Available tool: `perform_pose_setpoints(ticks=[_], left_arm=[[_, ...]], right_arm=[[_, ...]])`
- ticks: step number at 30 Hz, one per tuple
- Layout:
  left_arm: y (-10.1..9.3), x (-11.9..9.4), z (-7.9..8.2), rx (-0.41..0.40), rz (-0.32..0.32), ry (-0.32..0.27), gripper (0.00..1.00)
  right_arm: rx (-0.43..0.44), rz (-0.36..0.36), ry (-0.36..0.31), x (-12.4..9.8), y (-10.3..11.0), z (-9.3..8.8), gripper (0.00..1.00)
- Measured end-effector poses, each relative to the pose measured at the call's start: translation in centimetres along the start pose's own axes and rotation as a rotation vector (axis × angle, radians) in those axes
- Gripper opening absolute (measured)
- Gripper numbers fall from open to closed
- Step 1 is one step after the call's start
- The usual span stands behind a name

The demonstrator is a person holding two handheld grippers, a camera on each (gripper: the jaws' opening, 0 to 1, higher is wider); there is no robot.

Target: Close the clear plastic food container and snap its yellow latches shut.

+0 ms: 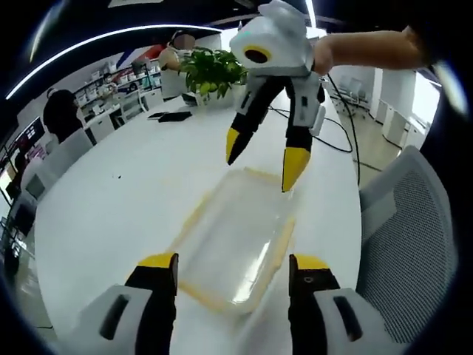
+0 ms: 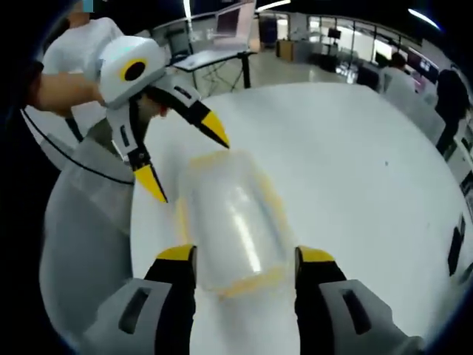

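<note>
Presently, in the left gripper view, the left claw (image 1: 233, 268) sits at the bottom of the frame, jaws spread wide and gripping nothing, straddling the near end of the clear plastic food container (image 1: 233, 240). The container lies flat on the white counter (image 1: 118, 200) at centre frame, lid seemingly laid on the base. Its body is translucent, rectangular with rounded corners, and glossy, throwing a streak of glare; a yellow band runs round the rim. Whether the yellow latches (image 1: 211, 297) are snapped down cannot be told, as they read only as blurred yellow edging. Judgement: lid on, latching most likely outstanding.

Beyond the container, in the upper centre of that frame, the right claw (image 1: 260, 164) hangs over the far end, jaws released and apart, yellow tips pointing down, holding nothing.

In the right gripper view, the right claw (image 2: 245, 259) brackets the container (image 2: 233, 222) at lower centre, with the left claw (image 2: 188, 159) at upper left, open.

Farther back, a potted plant (image 1: 211, 70) stands on the smooth, matte counter, and a grey mesh chair (image 1: 410, 237) at the right edge.
</note>
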State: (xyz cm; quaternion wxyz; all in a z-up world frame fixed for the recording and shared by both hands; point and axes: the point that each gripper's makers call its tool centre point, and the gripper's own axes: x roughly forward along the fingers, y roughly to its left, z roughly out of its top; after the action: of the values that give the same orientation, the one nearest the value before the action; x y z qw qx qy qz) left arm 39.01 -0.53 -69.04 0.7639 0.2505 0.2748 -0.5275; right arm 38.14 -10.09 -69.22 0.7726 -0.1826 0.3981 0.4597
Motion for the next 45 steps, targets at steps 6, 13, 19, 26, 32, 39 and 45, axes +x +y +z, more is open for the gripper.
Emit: perform_pose_setpoints(ticks=[6,13,19,26,32,39,45], left_arm=[[0.4,-0.5,-0.8,-0.044,0.025,-0.006,0.59],[0.6,-0.9,-2.1,-0.104,0.058,-0.009,0.6],[0.2,-0.8,-3.0,-0.126,0.066,-0.002,0.59],[0.2,-0.6,-3.6,-0.145,0.085,-0.005,0.56],[0.4,-0.2,-3.7,-0.148,0.091,-0.006,0.52],[0.5,0.4,-3.8,-0.145,0.087,-0.001,0.46],[0.7,1.1,-3.9,-0.141,0.08,0.015,0.48]], right_arm=[[0.008,-0.04,-0.01,-0.4,0.4,-1.0,0.52],[0.032,-0.102,-0.032,-0.4,0.9,-2.2,0.53],[0.07,-0.122,-0.049,-0.2,1.3,-3.0,0.53],[0.107,-0.158,-0.079,0.6,1.9,-3.7,0.52],[0.128,-0.194,-0.111,1.1,1.9,-3.6,0.49],[0.151,-0.207,-0.125,1.2,1.3,-3.3,0.46],[0.152,-0.205,-0.122,1.4,1.0,-3.2,0.48]])
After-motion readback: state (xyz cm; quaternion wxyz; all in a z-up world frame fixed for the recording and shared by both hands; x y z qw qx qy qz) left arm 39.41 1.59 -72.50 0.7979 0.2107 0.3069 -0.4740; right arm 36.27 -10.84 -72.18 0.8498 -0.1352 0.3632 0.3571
